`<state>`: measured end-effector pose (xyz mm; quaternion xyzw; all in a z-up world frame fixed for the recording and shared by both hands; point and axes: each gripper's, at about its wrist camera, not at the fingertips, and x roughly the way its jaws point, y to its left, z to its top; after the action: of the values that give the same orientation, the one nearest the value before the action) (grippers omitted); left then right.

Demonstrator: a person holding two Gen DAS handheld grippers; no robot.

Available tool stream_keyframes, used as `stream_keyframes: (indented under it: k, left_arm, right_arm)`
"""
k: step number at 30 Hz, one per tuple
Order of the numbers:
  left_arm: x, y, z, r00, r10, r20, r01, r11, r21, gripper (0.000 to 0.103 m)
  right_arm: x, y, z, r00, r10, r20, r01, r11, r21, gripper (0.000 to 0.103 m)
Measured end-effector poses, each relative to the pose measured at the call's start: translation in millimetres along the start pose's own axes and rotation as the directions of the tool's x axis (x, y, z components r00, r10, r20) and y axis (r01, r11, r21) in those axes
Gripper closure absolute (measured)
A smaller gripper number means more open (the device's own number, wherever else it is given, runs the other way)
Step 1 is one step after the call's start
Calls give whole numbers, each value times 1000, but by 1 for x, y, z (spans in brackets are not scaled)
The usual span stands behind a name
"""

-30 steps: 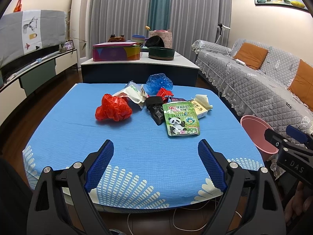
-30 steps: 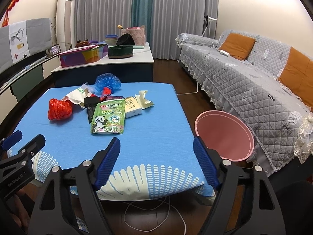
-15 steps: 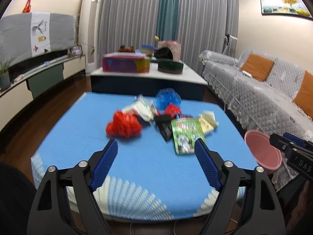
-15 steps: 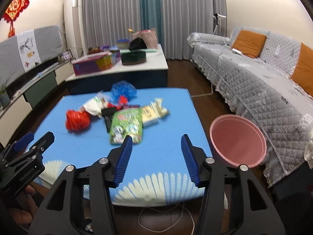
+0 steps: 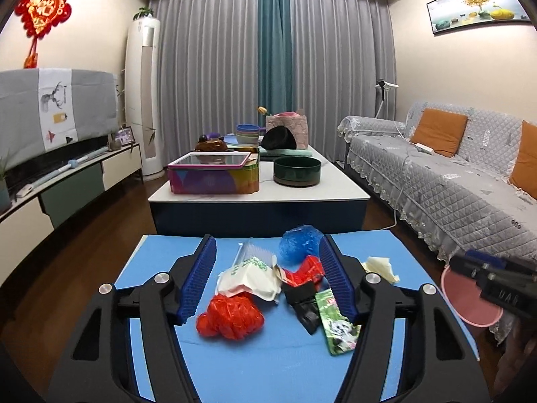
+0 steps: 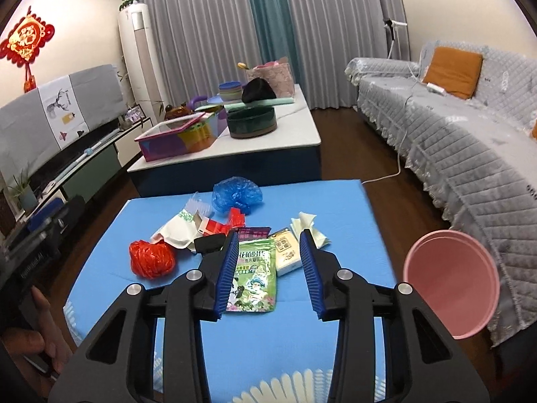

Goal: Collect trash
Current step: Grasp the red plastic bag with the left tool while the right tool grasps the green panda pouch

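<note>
A pile of trash lies on a blue-covered table (image 5: 268, 362): a crumpled red bag (image 5: 231, 315), a white wrapper (image 5: 250, 278), a crumpled blue bag (image 5: 299, 248), a black piece (image 5: 303, 302), a green panda packet (image 6: 253, 278) and a pale tissue pack (image 6: 288, 252). My left gripper (image 5: 268, 280) is open, above and short of the pile. My right gripper (image 6: 268, 268) is open, above the green packet (image 5: 337, 329). A pink bin (image 6: 451, 282) stands right of the table.
A coffee table (image 5: 260, 198) behind holds a colourful tin (image 5: 214, 174), a dark green bowl (image 5: 297, 171) and other items. A grey-covered sofa (image 5: 453, 184) runs along the right. A TV cabinet (image 5: 67, 181) lines the left wall.
Both grippers have risen and moved forward toward the pile. Both sets of jaws have narrowed, the right more than the left. Nothing has been picked up.
</note>
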<state>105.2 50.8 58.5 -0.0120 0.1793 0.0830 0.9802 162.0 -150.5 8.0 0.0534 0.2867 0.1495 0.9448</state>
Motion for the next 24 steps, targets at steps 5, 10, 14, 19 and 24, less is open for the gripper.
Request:
stream_keyframes:
  k: [5, 10, 14, 19, 24]
  left_arm:
    - [27, 12, -28, 998, 46, -47, -47, 999, -16, 40]
    - [62, 36, -38, 985, 88, -147, -103, 990, -100, 40]
    - [86, 45, -50, 972, 89, -217, -115, 987, -111, 38]
    - [112, 44, -63, 952, 88, -295, -116, 990, -78, 29]
    - [132, 55, -74, 927, 84, -366, -130, 986, -105, 29]
  right_arm:
    - [42, 0, -27, 997, 11, -80, -11, 1000, -1, 62]
    - [87, -6, -43, 985, 22, -172, -14, 999, 46, 47]
    - [121, -8, -50, 971, 33, -236, -16, 997, 74, 40]
    - [153, -12, -55, 950, 61, -307, -26, 993, 119, 37]
    - [169, -9, -60, 937, 83, -338, -44, 992, 122, 37]
